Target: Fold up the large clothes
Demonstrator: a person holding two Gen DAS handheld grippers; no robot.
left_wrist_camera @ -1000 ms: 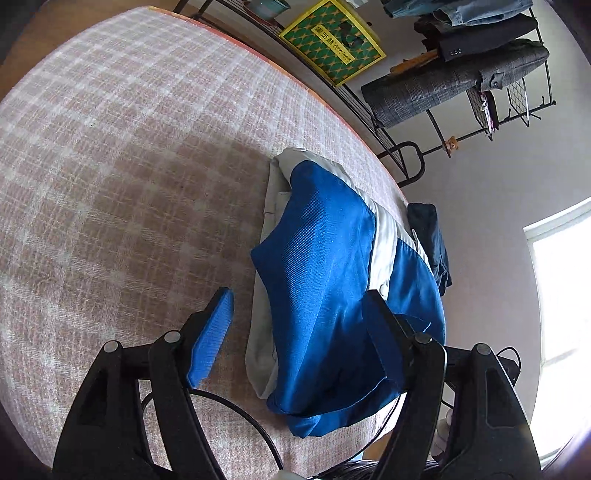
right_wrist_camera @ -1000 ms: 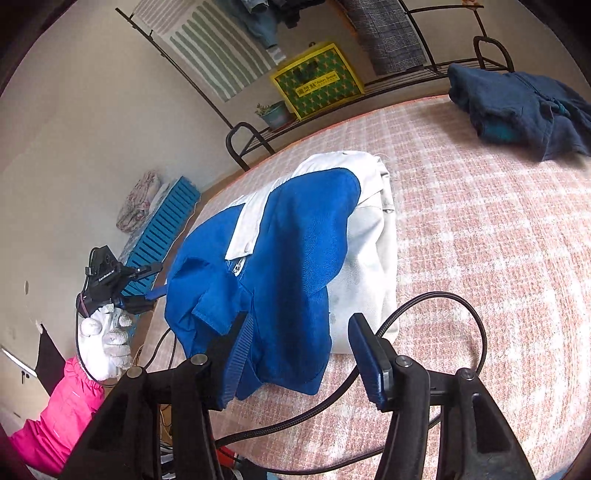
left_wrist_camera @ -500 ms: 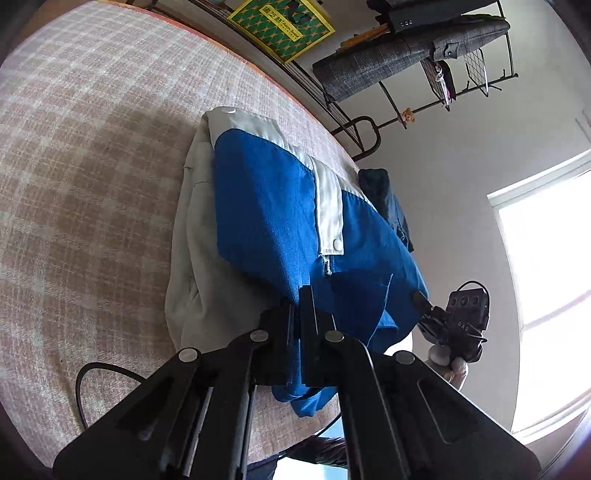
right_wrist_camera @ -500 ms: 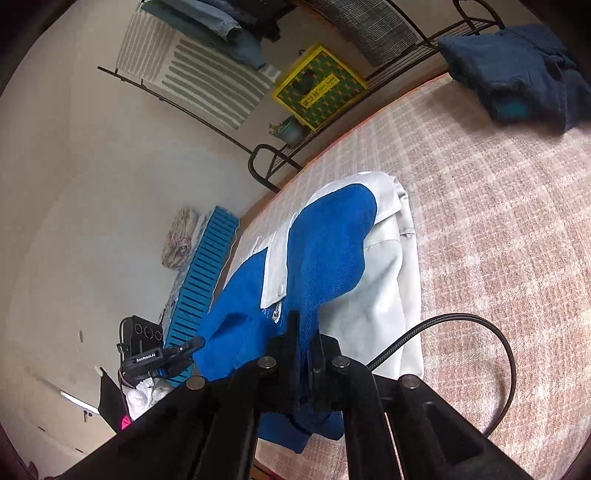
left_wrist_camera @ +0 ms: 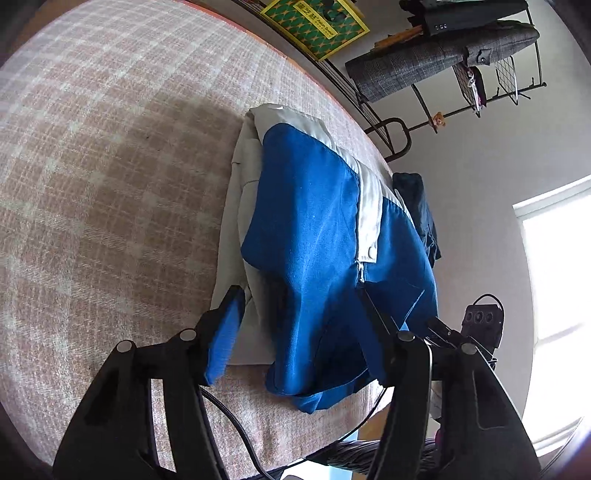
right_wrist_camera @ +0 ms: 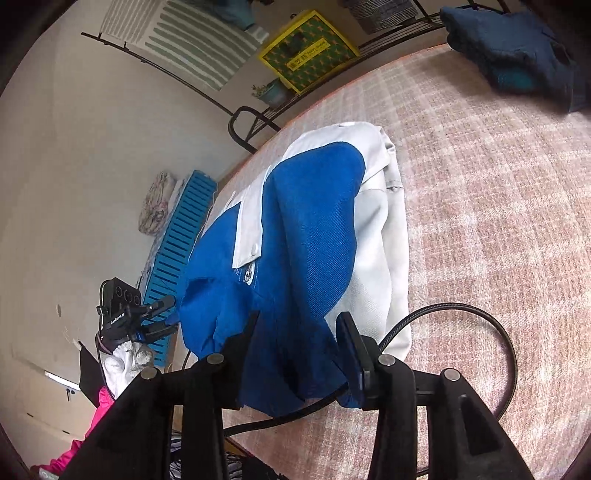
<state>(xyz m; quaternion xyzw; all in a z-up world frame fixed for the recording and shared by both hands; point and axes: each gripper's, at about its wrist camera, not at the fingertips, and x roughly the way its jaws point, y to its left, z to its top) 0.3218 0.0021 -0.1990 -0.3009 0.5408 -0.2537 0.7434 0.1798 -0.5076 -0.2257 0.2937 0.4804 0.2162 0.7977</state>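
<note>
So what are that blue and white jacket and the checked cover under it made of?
The jacket looks like matte woven cloth, perhaps cotton or polyester: a fine twill grain shows, with a zip and snap. The cover seems a coarser, slightly fuzzy woven fabric, with visible threads forming its pink checks.

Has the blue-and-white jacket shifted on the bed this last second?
No. The jacket still lies with its white end at the bed edge beside the rack foot.

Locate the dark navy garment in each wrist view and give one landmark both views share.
Left wrist: dark navy garment sits right of centre, behind the blue and white jacket.
Right wrist: it lies top right on the checked bed cover.
Shared landmark: yellow-framed green box.
</note>
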